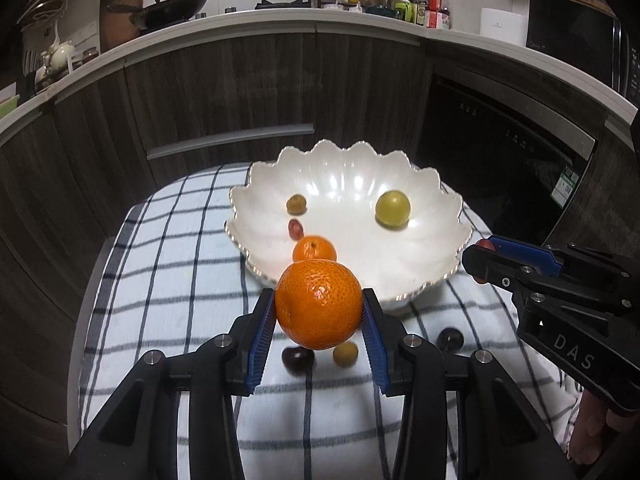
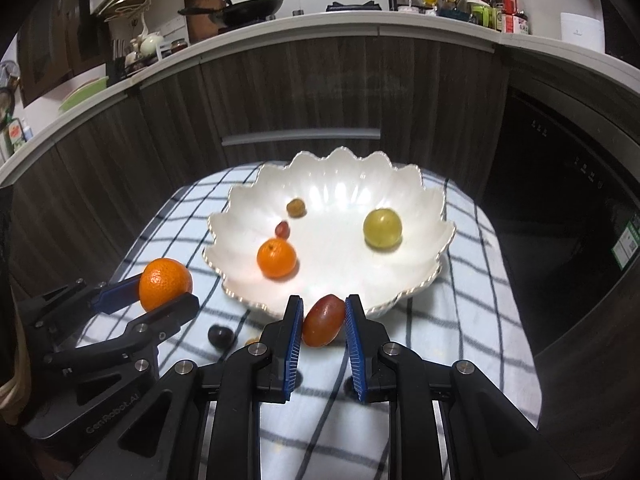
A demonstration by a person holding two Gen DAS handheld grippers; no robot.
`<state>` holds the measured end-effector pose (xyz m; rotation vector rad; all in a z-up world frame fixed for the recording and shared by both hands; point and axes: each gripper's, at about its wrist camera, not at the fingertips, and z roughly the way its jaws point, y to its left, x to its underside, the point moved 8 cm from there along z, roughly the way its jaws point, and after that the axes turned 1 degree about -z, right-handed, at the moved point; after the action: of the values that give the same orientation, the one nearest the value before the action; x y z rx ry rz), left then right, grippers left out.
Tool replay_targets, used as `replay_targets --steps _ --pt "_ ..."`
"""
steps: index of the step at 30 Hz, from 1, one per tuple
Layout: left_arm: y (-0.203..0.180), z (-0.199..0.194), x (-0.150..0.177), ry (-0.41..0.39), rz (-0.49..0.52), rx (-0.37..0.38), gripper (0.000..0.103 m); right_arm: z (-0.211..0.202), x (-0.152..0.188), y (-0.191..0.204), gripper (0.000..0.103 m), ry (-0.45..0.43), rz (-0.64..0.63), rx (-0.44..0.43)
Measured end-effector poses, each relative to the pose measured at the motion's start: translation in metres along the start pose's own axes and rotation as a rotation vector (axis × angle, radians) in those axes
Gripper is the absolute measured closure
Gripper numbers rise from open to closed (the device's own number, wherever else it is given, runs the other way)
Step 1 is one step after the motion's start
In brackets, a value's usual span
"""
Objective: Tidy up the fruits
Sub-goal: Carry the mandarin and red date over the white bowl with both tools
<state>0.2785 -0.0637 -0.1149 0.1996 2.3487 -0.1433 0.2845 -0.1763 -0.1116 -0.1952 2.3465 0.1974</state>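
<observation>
A: What do you hold?

B: My left jaws (image 1: 319, 314) pinch a mandarin (image 1: 318, 304); my right jaws (image 2: 322, 322) pinch a red grape (image 2: 323, 320), both just short of the white bowl (image 1: 420, 272)

A: Next?

B: I'd clear the scalloped rim, lower inside, then spread gently

"DAS" in pale letters on the black body of the right gripper (image 1: 478, 262); "GenRobot.AI" on the black body of the left gripper (image 2: 168, 294).
</observation>
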Motion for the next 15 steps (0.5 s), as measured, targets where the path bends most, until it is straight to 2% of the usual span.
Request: replay_targets --steps 15 --pt "-0.014 0.03 -0.028 0.011 -0.012 0.039 0.062 0.017 -0.031 -0.033 0.08 -0.02 0.039 0.032"
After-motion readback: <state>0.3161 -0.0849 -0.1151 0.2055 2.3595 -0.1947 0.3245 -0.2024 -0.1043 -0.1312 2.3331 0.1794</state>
